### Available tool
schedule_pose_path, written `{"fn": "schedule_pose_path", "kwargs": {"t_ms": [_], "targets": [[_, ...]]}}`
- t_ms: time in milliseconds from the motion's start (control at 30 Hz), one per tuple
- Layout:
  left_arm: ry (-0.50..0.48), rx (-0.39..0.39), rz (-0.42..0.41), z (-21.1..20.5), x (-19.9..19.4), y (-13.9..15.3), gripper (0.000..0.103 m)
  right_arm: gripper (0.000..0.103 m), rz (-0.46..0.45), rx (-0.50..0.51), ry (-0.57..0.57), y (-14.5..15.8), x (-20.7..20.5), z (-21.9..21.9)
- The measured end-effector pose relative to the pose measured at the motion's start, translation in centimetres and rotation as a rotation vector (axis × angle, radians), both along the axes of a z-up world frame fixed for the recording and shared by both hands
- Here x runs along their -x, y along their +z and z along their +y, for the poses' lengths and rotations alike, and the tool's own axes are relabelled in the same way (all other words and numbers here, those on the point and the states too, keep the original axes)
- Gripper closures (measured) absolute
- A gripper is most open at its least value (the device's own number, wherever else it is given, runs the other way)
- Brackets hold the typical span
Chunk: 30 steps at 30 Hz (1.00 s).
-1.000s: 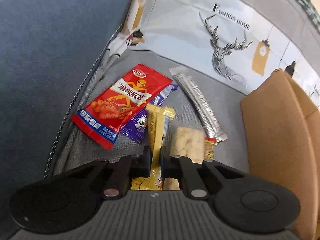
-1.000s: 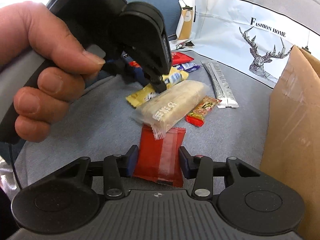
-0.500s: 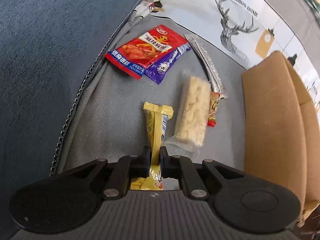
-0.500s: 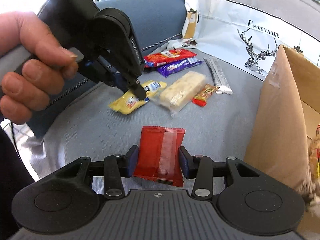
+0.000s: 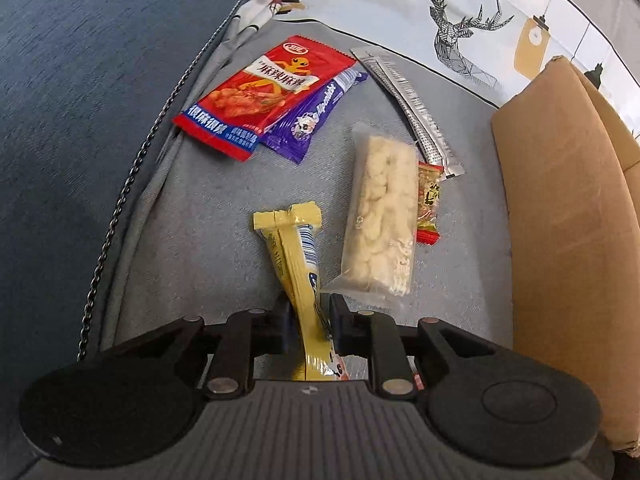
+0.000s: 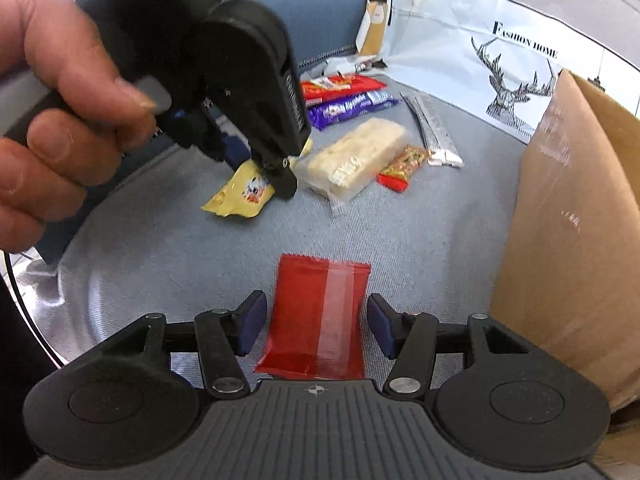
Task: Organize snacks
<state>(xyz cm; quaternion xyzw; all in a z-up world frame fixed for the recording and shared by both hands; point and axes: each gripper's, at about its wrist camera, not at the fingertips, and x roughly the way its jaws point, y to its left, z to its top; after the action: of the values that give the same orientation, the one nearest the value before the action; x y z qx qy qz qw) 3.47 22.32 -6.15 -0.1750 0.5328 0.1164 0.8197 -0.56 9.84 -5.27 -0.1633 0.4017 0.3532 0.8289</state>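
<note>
So quick notes:
yellow foil stick pack [image 5: 298, 276]: lying on grey cushion, light n crinkly, slippery; grab mid-body.
left gripper [image 5: 308, 322]: jaws opening, pack between, pads look clear.
flat red foil packet [image 6: 320, 316]: limp, light; pinch long edges.
right gripper [image 6: 316, 330]: jaws opening, clear of packet.

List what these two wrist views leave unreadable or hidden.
- Cardboard box: its inside is hidden by its own wall, and both views cut it off at the right edge.
- Yellow packet: lower end hidden behind the left gripper in the left view, whose jaws are opening.
- Purple packet: partly covered by the red spicy-snack packet.
- Red wrapper: only its unprinted side shows between the right gripper's opening jaws.
</note>
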Motion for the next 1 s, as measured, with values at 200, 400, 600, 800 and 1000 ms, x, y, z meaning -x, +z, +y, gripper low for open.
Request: {"fn": "schedule_pose_path", "kwargs": {"t_ms": [200,400,600,800,1000], "targets": [[-0.007,-0.020,0.001,0.2,-0.2,0.1,0.093,0.057,0.005,-0.019,0.002,0.0,0.0,0.0],[0.043,0.026,-0.087,1.1,0.4,1.6,0.093,0.059,-0.062,-0.071,-0.022,1.4,0.2,-0.9],[0.096,0.067,-0.233,1.4,1.1,4.4,0.093,0.059,-0.134,-0.152,-0.056,4.2,0.3,-1.9],[0.106,0.089,-0.338,1.1,1.5,7.0,0.093,0.059,-0.229,-0.232,-0.097,7.8,0.3,-3.7],[0.106,0.140,-0.422,0.4,1.2,8.6,0.093,0.059,-0.302,-0.310,-0.182,12.0,-1.2,-7.6]]}}
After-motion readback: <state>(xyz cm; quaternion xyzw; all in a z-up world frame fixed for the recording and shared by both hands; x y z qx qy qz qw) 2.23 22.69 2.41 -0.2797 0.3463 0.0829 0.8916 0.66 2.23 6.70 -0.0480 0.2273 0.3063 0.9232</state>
